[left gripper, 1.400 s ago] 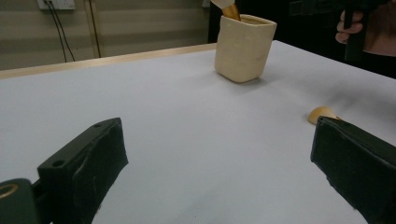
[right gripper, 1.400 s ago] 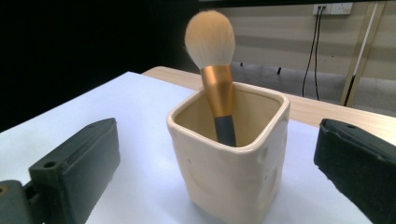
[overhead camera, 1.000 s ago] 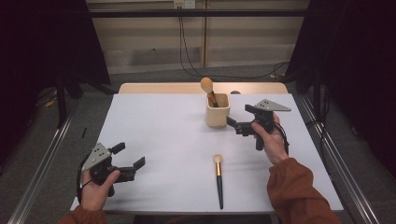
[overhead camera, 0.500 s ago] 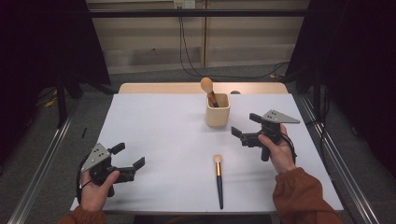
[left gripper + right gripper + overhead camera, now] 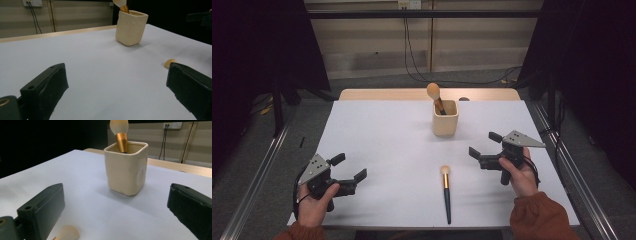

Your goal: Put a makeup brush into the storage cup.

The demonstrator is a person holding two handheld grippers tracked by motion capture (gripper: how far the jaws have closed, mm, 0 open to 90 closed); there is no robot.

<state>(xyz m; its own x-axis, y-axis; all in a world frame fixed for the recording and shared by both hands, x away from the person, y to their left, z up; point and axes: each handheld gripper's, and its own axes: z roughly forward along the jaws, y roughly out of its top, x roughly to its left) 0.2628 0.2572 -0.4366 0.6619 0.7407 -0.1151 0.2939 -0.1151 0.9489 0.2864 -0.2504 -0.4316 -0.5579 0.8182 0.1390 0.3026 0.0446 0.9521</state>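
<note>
A cream square cup [image 5: 445, 118] [image 5: 131, 27] [image 5: 125, 168] stands upright at the back middle of the white table, with a gold-ferruled brush [image 5: 435, 95] [image 5: 120, 133] standing in it, bristles up. A second brush [image 5: 446, 191] lies flat near the front middle, its tan bristle tip [image 5: 170, 63] [image 5: 66, 233] pointing toward the cup. My right gripper [image 5: 483, 148] is open, held right of the lying brush and in front of the cup, with nothing between its jaws. My left gripper [image 5: 349, 167] is open at the front left, also with nothing in it.
The white sheet [image 5: 392, 145] covers most of a wooden table whose bare edge [image 5: 387, 94] shows at the back. Cables [image 5: 412, 60] hang down the back wall. Metal rails [image 5: 257, 185] run along both sides on the floor.
My right gripper has drawn back from beside the cup toward the front right, still open. The left gripper has stayed put.
</note>
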